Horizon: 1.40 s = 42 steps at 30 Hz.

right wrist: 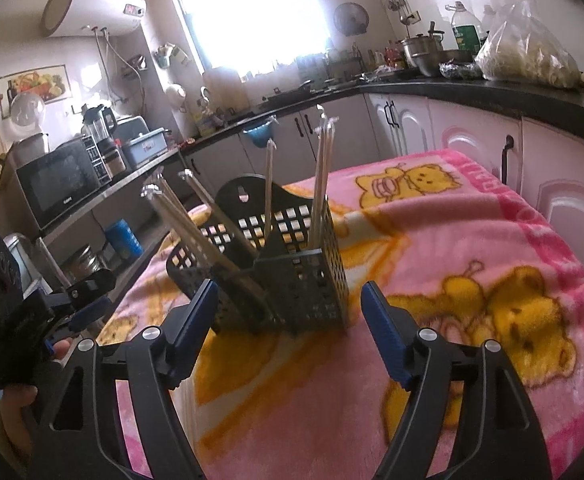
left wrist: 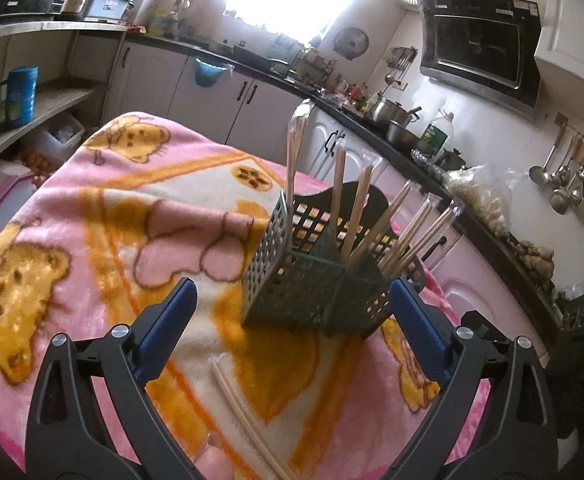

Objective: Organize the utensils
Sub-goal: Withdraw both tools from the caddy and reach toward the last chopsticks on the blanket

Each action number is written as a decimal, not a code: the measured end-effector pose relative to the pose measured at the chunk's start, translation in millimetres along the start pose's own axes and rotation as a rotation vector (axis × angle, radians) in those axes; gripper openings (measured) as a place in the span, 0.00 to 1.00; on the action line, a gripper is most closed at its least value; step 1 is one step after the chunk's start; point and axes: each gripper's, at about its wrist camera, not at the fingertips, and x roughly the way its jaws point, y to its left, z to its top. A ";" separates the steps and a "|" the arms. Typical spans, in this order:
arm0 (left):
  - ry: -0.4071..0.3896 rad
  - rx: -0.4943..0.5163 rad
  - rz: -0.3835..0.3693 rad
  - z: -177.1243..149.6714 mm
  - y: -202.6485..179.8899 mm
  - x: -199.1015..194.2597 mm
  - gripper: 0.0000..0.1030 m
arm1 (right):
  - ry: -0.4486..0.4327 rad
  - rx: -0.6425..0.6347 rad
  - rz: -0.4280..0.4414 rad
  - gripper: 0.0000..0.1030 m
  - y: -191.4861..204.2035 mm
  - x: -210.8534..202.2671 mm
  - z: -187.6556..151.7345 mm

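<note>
1. Chopsticks (left wrist: 355, 216) in clear wrappers stand in the dark perforated utensil caddy (left wrist: 315, 280), several pairs leaning out of its compartments; these look sorted already. The caddy sits on the pink bear-print blanket (left wrist: 92, 220), just ahead of both tools.
2. One more wrapped pair of chopsticks (left wrist: 248, 420) lies flat on the blanket, below and between the fingers of the left gripper (left wrist: 292, 320), nearer the camera than the caddy. By my reading this pair is what is left to put away.
3. The left gripper is spread wide with nothing between its blue pads (left wrist: 172, 320); the caddy shows beyond the gap, untouched.
4. The right gripper (right wrist: 288, 320) is likewise spread and empty, the caddy (right wrist: 303, 280) straight ahead of its fingertips. The left tool appears at this view's far left edge.
5. Judgement: the task is mostly done. Whether further pairs lie outside the views cannot be told.
6. Behind the caddy run the kitchen counter (right wrist: 411, 84) and cabinets.
</note>
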 end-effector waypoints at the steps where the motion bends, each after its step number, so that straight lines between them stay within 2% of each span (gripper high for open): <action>1: 0.004 0.000 0.001 -2.5 0.3 -0.7 0.86 | 0.004 0.001 -0.002 0.70 -0.2 -0.3 -2.0; 16: 0.096 0.031 0.030 -36.9 1.3 5.0 0.86 | 0.088 0.038 -0.046 0.70 -21.3 -11.0 -34.3; 34: 0.234 -0.002 0.054 -72.4 12.2 23.8 0.86 | 0.162 0.081 -0.124 0.70 -58.5 -32.7 -72.4; 42: 0.287 -0.033 0.074 -81.5 18.3 40.2 0.86 | 0.198 0.126 -0.171 0.70 -87.7 -49.0 -86.8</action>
